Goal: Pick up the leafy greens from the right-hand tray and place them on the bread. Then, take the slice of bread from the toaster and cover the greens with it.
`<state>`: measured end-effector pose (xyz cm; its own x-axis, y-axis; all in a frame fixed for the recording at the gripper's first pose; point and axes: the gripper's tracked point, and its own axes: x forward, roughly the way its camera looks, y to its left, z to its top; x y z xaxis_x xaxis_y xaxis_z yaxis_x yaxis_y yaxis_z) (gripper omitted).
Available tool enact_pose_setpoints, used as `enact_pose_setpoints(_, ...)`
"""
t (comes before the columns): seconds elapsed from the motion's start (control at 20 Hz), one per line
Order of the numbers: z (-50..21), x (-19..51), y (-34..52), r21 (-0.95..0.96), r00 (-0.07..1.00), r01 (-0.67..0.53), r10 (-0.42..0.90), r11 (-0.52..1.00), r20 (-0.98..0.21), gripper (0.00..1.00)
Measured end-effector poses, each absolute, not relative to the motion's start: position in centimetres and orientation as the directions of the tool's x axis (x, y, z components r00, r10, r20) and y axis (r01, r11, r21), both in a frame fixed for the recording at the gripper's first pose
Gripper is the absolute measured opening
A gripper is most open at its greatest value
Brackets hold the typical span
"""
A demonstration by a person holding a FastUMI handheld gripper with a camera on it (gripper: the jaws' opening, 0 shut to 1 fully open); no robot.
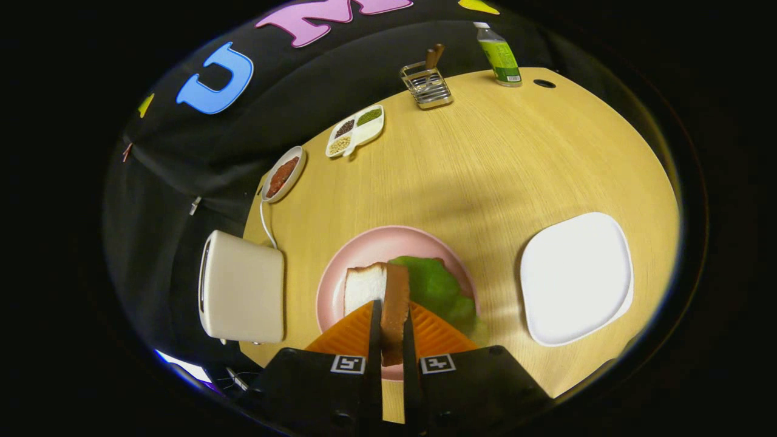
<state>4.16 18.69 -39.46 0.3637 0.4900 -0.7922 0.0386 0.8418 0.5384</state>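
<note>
Tool [388, 340]: narrow; both fingers press on a slice of bread [395, 303] held edge-on between them, its brown crust facing the camera and its top standing past the fingertips.
Held slice position: above the pink plate [364, 249]; whether it touches anything below cannot be told.
Pink plate: round, on the tabletop [485, 164] near its near edge, directly ahead of the fingers.
Lower bread [364, 286]: white slice lying on the pink plate, just left of the held slice; its near part is hidden by the fingers.
Leafy greens [440, 288]: on the pink plate, just right of the held slice, reaching to the plate's right rim; how much of them rests on the lower bread cannot be told.
Toaster [243, 294]: pale body at the left edge of the tabletop, beside the pink plate, with a white cord [264, 221] running toward the far left edge.
White tray [575, 278]: rounded square, right of the pink plate and apart from it, near the right edge.
Oval dish [283, 173]: far left edge, holding red-brown contents.
Divided dish [355, 131]: beyond the oval dish along the far left edge, compartments of dark, green and pale grains.
Wire rack [427, 86]: far edge, with a brown-handled item standing in it.
Bottle [499, 54]: upright with a green label, far edge, right of the wire rack.
Round hole [544, 83]: in the tabletop, just right of the bottle.
</note>
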Motion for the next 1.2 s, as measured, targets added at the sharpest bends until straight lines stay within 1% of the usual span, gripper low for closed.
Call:
enact_pose_setpoints(0.05, -39.6, 4.0, 18.5, 0.529, 0.361, 0.029, 0.484, 0.848, -0.797, 0.3)
enact_pose_setpoints(0.1, -39.9, 3.9, 18.3, 0.508, 0.363, 0.017, 0.468, 0.861, -0.806, 0.3)
enact_pose_setpoints(0.15, -40.3, 4.0, 17.8, 0.48, 0.366, 0.001, 0.446, 0.877, -0.817, 0.38)
enact_pose_setpoints(0.2, -40.6, 3.9, 17.4, 0.453, 0.367, -0.019, 0.428, 0.891, -0.826, 0.42)
enact_pose_setpoints(0.25, -40.8, 3.7, 17.1, 0.43, 0.364, -0.038, 0.413, 0.902, -0.834, 0.51)
enact_pose_setpoints(0.5, -40.9, 3.8, 16.4, 0.333, 0.389, -0.152, 0.366, 0.931, -0.845, 0.61)
enact_pose_setpoints(0.6, -40.9, 4.1, 15.6, 0.266, 0.413, -0.199, 0.327, 0.943, -0.85, 0.65)
enact_pose_setpoints(0.65, -40.6, 4.2, 15.2, 0.237, 0.429, -0.215, 0.31, 0.947, -0.848, 0.72)
enact_pose_setpoints(0.8, -39.7, 4.1, 14.4, 0.179, 0.473, -0.255, 0.284, 0.95, -0.834, 0.77)
enact_pose_setpoints(0.9, -38.7, 4.1, 13.9, 0.166, 0.504, -0.266, 0.283, 0.95, -0.816, 0.83)
enact_pose_setpoints(0.95, -38.0, 4.1, 13.7, 0.166, 0.523, -0.263, 0.285, 0.95, -0.804, 0.94)
enact_pose_setpoints(1.0, -37.3, 4.2, 13.4, 0.163, 0.542, -0.259, 0.283, 0.952, -0.791, 1.0)
enact_pose_setpoints(1.2, -33.9, 4.8, 12.7, 0.155, 0.611, -0.255, 0.284, 0.954, -0.739, 1.0)
